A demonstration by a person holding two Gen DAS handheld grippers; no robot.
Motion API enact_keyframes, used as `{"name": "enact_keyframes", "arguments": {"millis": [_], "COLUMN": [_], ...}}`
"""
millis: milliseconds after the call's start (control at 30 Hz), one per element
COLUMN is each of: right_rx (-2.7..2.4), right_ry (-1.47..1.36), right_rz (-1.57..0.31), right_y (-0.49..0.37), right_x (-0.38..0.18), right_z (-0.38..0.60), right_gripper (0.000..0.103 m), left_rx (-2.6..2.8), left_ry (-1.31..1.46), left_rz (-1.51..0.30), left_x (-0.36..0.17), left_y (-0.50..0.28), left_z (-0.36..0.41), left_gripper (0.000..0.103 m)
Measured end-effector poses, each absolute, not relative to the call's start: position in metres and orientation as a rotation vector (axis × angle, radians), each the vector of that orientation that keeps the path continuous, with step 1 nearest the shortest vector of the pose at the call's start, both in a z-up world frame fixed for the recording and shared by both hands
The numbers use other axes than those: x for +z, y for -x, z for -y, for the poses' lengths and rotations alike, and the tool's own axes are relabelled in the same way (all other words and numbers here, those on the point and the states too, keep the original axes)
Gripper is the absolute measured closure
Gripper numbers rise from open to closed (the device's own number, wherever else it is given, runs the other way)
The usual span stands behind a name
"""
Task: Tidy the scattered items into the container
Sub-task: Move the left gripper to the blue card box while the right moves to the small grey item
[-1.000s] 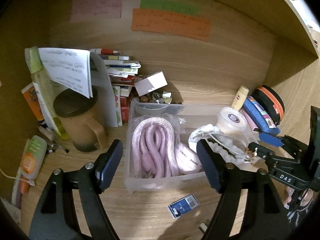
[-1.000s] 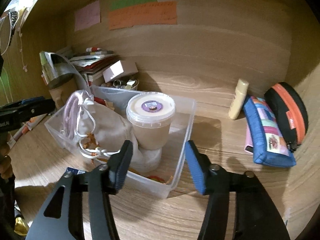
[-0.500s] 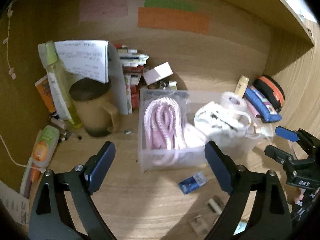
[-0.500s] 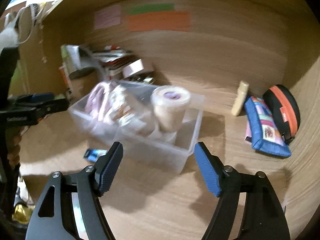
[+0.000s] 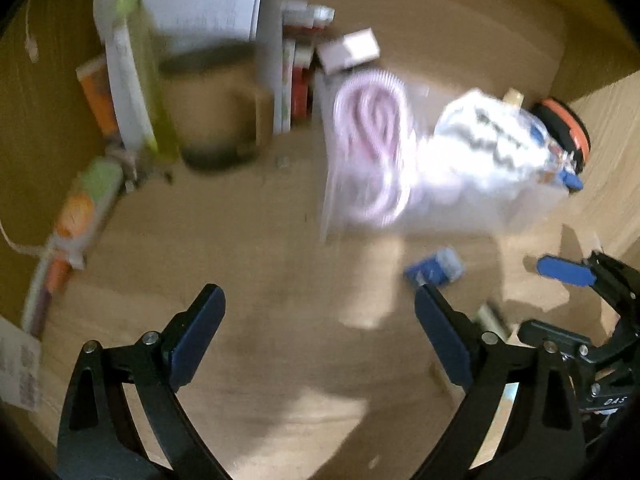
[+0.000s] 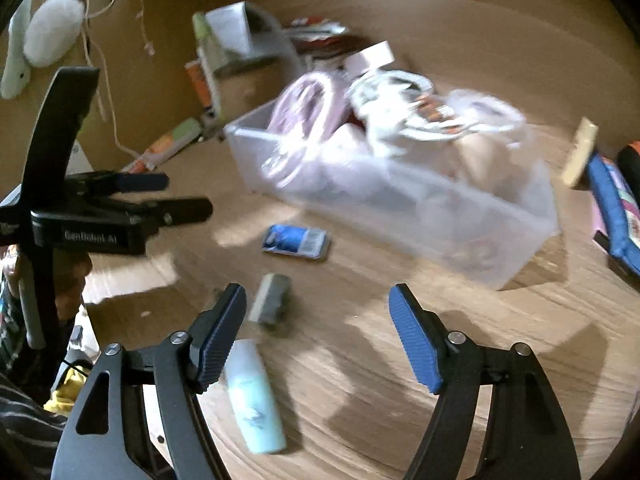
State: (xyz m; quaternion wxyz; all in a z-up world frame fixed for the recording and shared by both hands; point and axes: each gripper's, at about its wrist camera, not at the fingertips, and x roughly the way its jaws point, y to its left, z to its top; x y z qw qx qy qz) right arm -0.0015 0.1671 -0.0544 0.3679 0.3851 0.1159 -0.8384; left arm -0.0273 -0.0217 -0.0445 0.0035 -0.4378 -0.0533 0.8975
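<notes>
Both tools empty: left tool opening, right tool gaping; fast swing could knock the pale bottle off the bench.

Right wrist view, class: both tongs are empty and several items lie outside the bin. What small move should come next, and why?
Probably lower the right tongs onto the grey item: it lies on the desk just ahead of them, outside the bin, and nothing is between the open pads.
</notes>
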Motion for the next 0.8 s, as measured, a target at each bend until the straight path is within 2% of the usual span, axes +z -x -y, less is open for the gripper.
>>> {"name": "enact_keyframes", "arguments": {"millis": [167,233,300,333,467,500,800], "right_rx": [-2.107,-2.101,-2.087,-2.092,-2.083,-2.090,-2.191], "right_ry": [-1.049,-1.066,-1.087,-1.084,-1.076,-1.077,-1.108], "right_rz": [-0.322,-0.330,-0.332,-0.333,-0.329,-0.328,-0.242], "right_y": [0.002,0.004,0.005,0.006,0.006,0.007,0.018], "right_x": [-0.067,-0.072,-0.076,-0.077,-0.078,-0.078,-0.074], "right_z": [-0.153,-0.147,-0.144,-0.143,-0.144,-0.145,-0.188], "right_gripper": [0.033,0.042,0.057,0.059,0.084,0.087,0.088], "left_rx": [2.784,2.749,2.739,2.738,2.698,2.683,2.605], "left_ry": [1.451,1.458,1.447,1.442,1.427,1.427,1.461], "left_rz": [0.190,0.235,0.252,0.245,0.199,0.183,0.010], "left_x": [-0.061,-0.063,-0.064,-0.064,-0.063,-0.063,-0.070], "left_y": [0.023,0.023,0.024,0.024,0.031,0.034,0.060], "left_z": [0.027,0.028,0.027,0.025,0.012,0.008,-0.030], "left_gripper": [0.006,0.006,0.006,0.006,0.006,0.006,0.006]}}
